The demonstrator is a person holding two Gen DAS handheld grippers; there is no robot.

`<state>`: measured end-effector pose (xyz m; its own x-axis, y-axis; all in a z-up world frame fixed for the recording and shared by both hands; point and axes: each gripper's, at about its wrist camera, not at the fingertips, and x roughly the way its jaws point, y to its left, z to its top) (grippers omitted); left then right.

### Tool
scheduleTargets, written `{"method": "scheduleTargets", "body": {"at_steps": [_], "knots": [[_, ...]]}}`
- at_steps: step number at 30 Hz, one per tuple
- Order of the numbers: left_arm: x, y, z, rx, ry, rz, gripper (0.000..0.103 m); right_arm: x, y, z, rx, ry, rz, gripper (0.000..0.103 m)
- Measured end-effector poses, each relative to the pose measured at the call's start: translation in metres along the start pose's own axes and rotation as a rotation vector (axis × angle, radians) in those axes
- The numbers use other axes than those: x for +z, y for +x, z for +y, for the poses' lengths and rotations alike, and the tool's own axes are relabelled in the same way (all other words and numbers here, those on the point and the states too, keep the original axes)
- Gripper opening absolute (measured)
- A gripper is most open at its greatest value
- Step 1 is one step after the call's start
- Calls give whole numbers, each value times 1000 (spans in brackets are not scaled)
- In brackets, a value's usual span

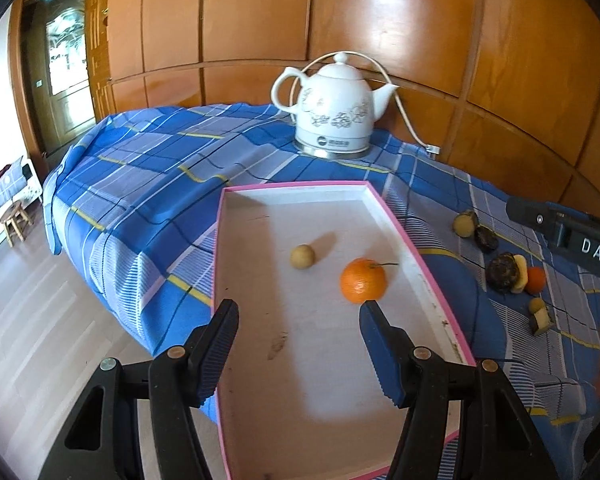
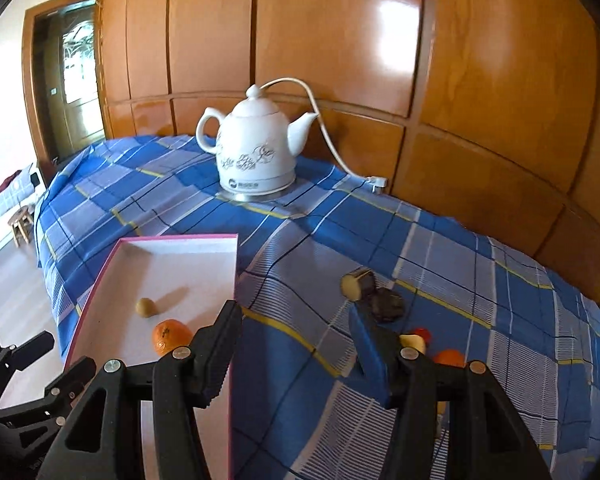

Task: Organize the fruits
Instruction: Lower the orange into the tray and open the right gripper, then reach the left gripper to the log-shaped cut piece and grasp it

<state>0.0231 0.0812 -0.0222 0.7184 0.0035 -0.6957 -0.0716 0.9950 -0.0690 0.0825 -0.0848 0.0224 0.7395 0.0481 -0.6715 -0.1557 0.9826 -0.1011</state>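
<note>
On the blue plaid cloth (image 1: 148,168) covering the worktop, a shallow pink-rimmed tray (image 1: 416,240) is lying with its white floor facing up. Inside it an orange (image 1: 363,281) with a short stem is sitting toward the right wall, and a small tan fruit (image 1: 302,256) is resting just beside it to the left, the two apart. The left tool (image 1: 298,310) is hovering over the near part of the tray with its fingers spread wide and nothing between them; its right fingertip is showing just below the orange. The right tool (image 2: 294,312) is hanging over the cloth to the right of the tray, its fingers also standing apart and gripping nothing. Beyond it a cut yellowish piece (image 2: 356,284) and a dark piece (image 2: 388,305) are lying touching on the cloth, while a second orange (image 2: 449,358) and a pale slice (image 2: 414,342) are peeking out behind the right finger. A white floral kettle (image 2: 256,152) is standing on its base near the wooden wall panels (image 2: 340,32), its cord (image 2: 324,132) trailing rightward
</note>
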Motion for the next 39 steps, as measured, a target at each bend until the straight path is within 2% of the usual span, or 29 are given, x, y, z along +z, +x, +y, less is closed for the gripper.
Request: {"method": "scheduleTargets", "body": {"at_steps": [16,30,39], "knots": [[4,-7,-28,-24,71,-20,67,-5,-21,-19,-7,42,-56,57],[7,-6,-63,-71,151,-18,67,-10,-37,-73,-118,152,-93,57],[11,-2,-89,-105,202,-6,67,-15,-40,-95,-153,175,-91,57]]}}
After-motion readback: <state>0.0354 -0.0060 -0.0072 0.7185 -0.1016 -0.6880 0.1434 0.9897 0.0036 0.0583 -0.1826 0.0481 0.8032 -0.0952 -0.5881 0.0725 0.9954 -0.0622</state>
